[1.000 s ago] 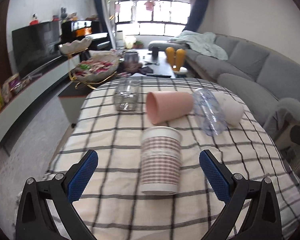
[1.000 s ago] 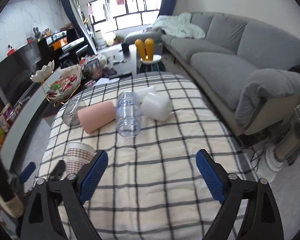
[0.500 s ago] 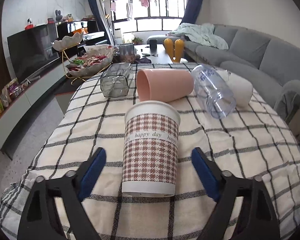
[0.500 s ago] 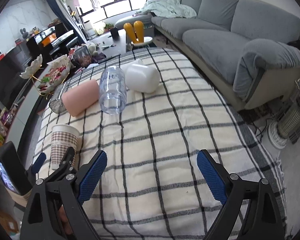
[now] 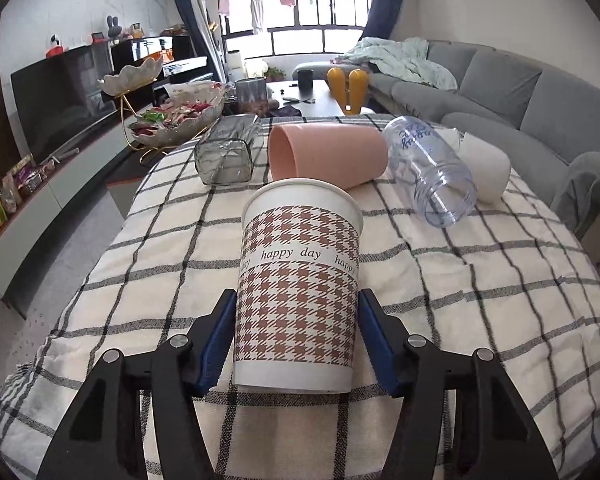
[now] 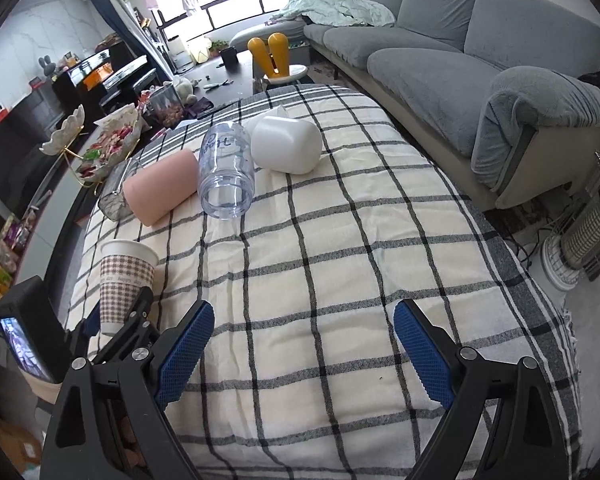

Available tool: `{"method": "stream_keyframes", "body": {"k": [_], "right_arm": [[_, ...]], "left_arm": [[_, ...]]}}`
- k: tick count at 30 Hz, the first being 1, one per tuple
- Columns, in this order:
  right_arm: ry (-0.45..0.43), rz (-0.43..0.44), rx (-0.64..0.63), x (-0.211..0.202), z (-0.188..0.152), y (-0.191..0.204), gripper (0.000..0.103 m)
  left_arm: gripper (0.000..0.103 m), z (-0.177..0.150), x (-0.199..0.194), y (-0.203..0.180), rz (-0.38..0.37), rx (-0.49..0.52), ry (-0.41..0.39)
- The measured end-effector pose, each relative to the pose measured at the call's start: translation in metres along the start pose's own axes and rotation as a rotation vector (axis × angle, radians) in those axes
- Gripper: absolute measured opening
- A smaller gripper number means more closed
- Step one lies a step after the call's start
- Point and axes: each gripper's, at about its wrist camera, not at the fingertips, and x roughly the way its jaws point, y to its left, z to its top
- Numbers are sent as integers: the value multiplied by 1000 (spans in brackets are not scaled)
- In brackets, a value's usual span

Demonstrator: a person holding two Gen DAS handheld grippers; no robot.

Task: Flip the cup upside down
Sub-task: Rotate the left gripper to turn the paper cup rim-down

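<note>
Checked cloth (image 5: pixel 480 280) covers the table. On it the paper cup (image 5: pixel 298 292) stands upright, squeezed between the left gripper's (image 5: pixel 296 340) blue pads. At three o'clock, the right gripper (image 6: pixel 304 344) gapes wide, holding nothing.

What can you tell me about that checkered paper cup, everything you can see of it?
The paper cup looks like white paper with a brown houndstooth print and a white band reading "happy day". It stands upright, mouth up, on the checked tablecloth, near the table's edge. The left gripper has a blue pad against each side of its lower half.
</note>
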Motion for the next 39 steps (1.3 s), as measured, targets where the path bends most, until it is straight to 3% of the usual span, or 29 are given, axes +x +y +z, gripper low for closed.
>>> {"method": "stream_keyframes", "body": {"k": [5, 11, 14, 17, 20, 24, 31, 39], "right_arm": [[-22, -3, 0, -9, 6, 0, 92], [40, 12, 68, -18, 26, -13, 92], [111, 62, 150, -18, 36, -24, 92], [146, 93, 220, -17, 46, -33, 92], [163, 102, 270, -14, 56, -39, 92], [194, 118, 322, -3, 67, -51, 92], [244, 126, 393, 30, 82, -74, 92], [315, 148, 447, 67, 78, -91, 92]], "left_arm": [[59, 12, -14, -1, -16, 17, 48], [59, 40, -29, -20, -75, 152, 251], [58, 55, -33, -40, -116, 262, 408], [58, 65, -29, -61, -123, 400, 620], [58, 71, -20, -75, -146, 452, 813], [58, 75, -3, -96, -152, 487, 994], [59, 70, 40, -123, -59, 606, 1172], [60, 63, 68, -143, -23, 680, 1227]]}}
